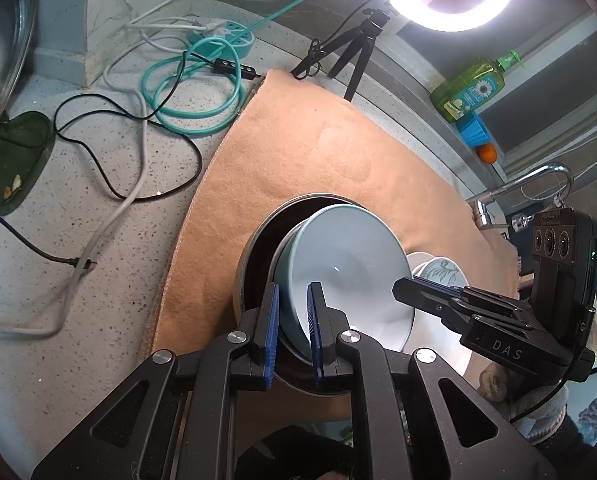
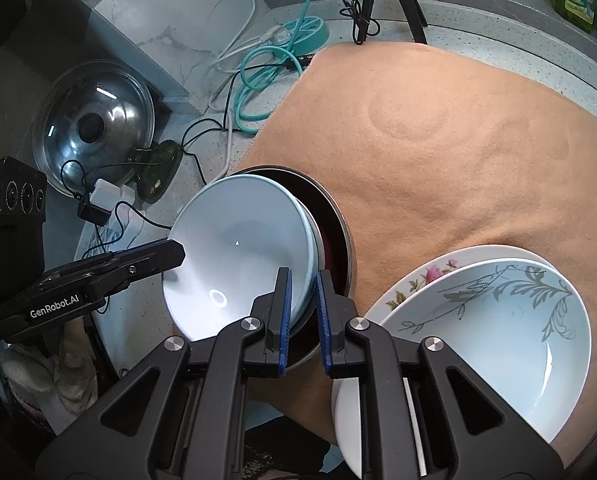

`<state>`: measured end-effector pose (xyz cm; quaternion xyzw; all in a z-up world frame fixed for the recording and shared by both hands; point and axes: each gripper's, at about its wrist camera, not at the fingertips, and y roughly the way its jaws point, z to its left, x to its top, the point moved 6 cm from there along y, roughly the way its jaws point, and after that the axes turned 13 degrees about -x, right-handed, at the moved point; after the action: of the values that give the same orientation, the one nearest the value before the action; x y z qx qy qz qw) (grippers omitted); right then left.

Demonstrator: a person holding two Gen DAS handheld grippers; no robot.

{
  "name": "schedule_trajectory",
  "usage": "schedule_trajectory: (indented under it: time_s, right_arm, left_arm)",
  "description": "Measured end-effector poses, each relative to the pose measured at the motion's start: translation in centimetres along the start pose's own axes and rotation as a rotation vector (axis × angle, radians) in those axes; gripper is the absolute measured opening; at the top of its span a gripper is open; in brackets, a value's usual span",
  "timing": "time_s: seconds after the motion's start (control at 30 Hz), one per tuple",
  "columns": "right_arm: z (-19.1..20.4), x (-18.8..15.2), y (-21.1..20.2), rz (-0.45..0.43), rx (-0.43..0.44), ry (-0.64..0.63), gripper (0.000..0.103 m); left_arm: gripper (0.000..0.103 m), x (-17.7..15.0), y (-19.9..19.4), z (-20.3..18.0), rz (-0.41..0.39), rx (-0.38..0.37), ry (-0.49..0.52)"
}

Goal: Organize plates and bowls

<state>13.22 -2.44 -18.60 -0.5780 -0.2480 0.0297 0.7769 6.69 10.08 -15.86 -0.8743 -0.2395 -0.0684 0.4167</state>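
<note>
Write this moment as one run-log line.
left tool: gripping blue bowl rim | right tool: gripping opposite rim | bowl: in metal pot | plates: stacked right

Bowl [image 2: 238,248] in pan [image 2: 334,232] (on cloth [image 2: 458,140]), plates [image 2: 498,332] right.

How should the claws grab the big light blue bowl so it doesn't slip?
By its thin rim, one claw from each side. The light blue bowl sits tilted in the metal pot, its rim raised. The left claw and right claw each straddle that rim on opposite sides, which looks steadier than one grip.
</note>
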Motion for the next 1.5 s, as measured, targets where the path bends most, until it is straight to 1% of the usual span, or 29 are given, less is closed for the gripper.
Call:
schedule_trajectory:
  time_s: [0.2, 0.37, 0.57, 0.6, 0.63, 0.7, 0.87, 1.13, 1.33, 1.5]
  right_arm:
    - [-0.4, 0.3, -0.7, -0.018, 0.004, 0.007, 0.013]
    - [-1.0, 0.5, -1.9, -0.050, 0.014, 0.025, 0.014]
    - [-2.7, 0.6, -2.8, -0.068, 0.011, 0.065, 0.015]
    - [-3.1, 0.6, -2.8, -0.068, 0.009, 0.075, 0.017]
    - [-3.4, 0.5, -2.8, -0.068, 0.007, 0.082, 0.022]
    - [-4.0, 0.4, -2.8, -0.068, 0.004, 0.096, 0.025]
    - [-4.7, 0.1, -2.4, -0.056, -0.001, 0.103, 0.025]
    - [-4.3, -0.4, -0.9, -0.020, 0.020, 0.114, 0.025]
    - [-3.8, -0.7, 0.0, 0.004, 0.032, 0.113, 0.025]
    - [-3.7, -0.9, 0.7, 0.024, 0.037, 0.121, 0.025]
  left_arm:
    - [0.012, 0.1, -0.5, 0.0, -0.016, -0.001, -0.009]
    - [0.012, 0.5, -1.8, 0.3, -0.059, -0.001, -0.019]
    - [0.012, 0.5, -2.7, 1.4, -0.086, 0.008, -0.045]
    - [0.012, 0.5, -2.7, 1.5, -0.085, 0.008, -0.048]
    - [0.012, 0.4, -2.6, 1.6, -0.084, 0.009, -0.050]
    - [0.012, 0.3, -2.6, 1.8, -0.080, 0.011, -0.052]
    - [0.012, -0.1, -2.0, 2.0, -0.061, 0.015, -0.055]
    - [0.012, -0.4, -1.1, 2.1, -0.029, 0.033, -0.040]
    - [0.012, -0.9, -0.1, 2.4, 0.001, 0.030, -0.040]
    - [0.012, -1.0, 0.1, 2.6, -0.002, 0.021, -0.043]
